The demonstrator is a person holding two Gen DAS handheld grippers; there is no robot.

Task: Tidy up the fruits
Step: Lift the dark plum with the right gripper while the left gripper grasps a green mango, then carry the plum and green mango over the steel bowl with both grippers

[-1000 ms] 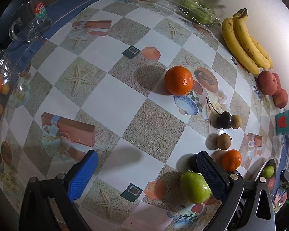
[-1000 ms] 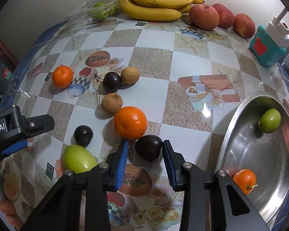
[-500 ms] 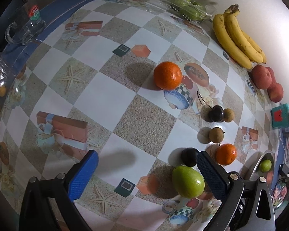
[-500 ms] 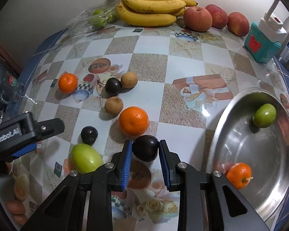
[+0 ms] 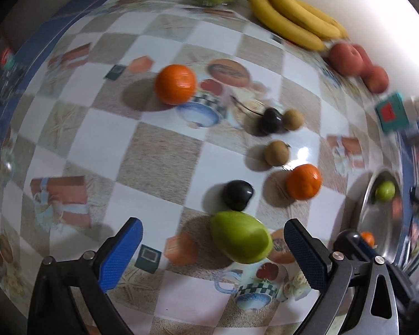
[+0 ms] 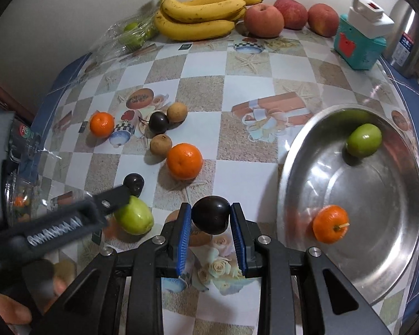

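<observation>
The shiny metal bowl (image 6: 377,265) holds a small green fruit (image 6: 363,140) and a little orange (image 6: 330,224). The right hand-held gripper (image 6: 211,223) squeezes a dark plum (image 6: 211,214) just beside the bowl. The left hand-held gripper (image 5: 212,240) is spread wide above a green mango (image 5: 241,236) on the checkered worktop (image 6: 204,89).

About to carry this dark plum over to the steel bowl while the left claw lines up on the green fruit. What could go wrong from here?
1. The dark plum is round and glossy, pinched only at its sides by the right claw; it may slip out before reaching the steel bowl.
2. Released high, it could roll into the orange in the bowl.
3. The open left claw could nudge the small dark fruit touching the green fruit.
</observation>
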